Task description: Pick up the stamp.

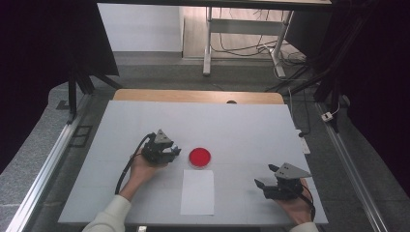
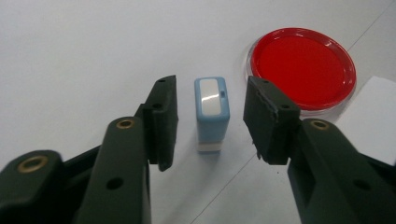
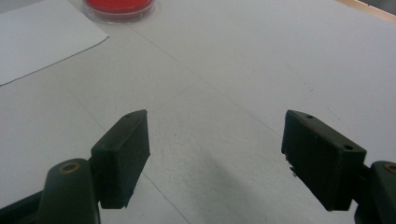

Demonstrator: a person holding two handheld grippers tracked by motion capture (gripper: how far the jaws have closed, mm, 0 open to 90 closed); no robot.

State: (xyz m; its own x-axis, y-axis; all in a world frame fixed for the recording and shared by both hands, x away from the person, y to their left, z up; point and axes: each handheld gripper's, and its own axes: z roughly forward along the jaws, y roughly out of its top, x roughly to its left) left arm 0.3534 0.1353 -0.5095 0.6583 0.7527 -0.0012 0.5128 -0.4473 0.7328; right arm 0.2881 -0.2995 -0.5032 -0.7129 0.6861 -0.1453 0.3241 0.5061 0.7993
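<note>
A small light-blue stamp [image 2: 212,114] with a white top stands upright on the white table mat, right between the jaws of my left gripper [image 2: 212,91]. The jaws are open, each a small gap away from the stamp's sides. In the high view the left gripper [image 1: 175,151] sits just left of a round red ink pad [image 1: 199,157] in a clear dish [image 2: 302,65]. A white paper sheet [image 1: 197,192] lies in front of the pad. My right gripper [image 1: 264,175] rests open near the front right, with nothing between its jaws [image 3: 215,135].
The white mat [image 1: 241,125] covers a wooden table whose far edge [image 1: 198,95] shows at the back. Metal rails [image 1: 48,164] run along both sides on the floor. In the right gripper view, the red pad [image 3: 119,5] and the paper [image 3: 37,37] lie far ahead.
</note>
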